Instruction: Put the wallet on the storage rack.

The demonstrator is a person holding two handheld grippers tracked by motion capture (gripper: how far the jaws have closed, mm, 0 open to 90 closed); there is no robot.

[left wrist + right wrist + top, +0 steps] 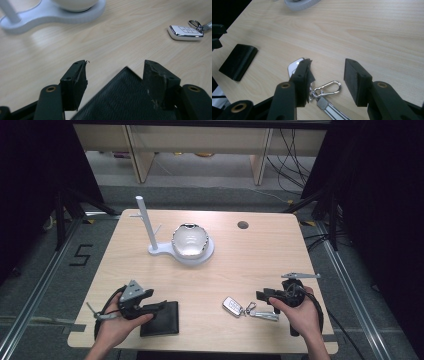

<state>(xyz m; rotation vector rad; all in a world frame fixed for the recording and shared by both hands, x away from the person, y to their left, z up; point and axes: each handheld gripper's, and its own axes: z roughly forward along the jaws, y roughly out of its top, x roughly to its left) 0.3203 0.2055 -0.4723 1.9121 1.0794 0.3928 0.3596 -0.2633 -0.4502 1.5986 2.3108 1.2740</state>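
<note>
A black wallet point(161, 320) lies flat near the table's front edge, left of centre. My left gripper point(158, 306) hovers over its upper edge. In the left gripper view my left gripper point(115, 68) is open, with a corner of the wallet point(125, 100) below and between the jaws; the pads do not press on it. A white car key fob point(232, 305) with a silver carabiner point(250, 309) and a strap lies front right. My right gripper point(262, 295) is open just right of it. In the right gripper view my right gripper point(327, 66) is open; the fob point(294, 66) is half hidden behind one jaw, above the carabiner point(328, 87).
A white stand point(165, 251) with an upright post point(146, 220) holds a shiny rounded bowl point(190, 240) at the table's middle back. A round cable hole point(243, 225) sits in the tabletop behind right. The fob point(186, 32) and stand point(50, 13) also appear ahead of the left gripper.
</note>
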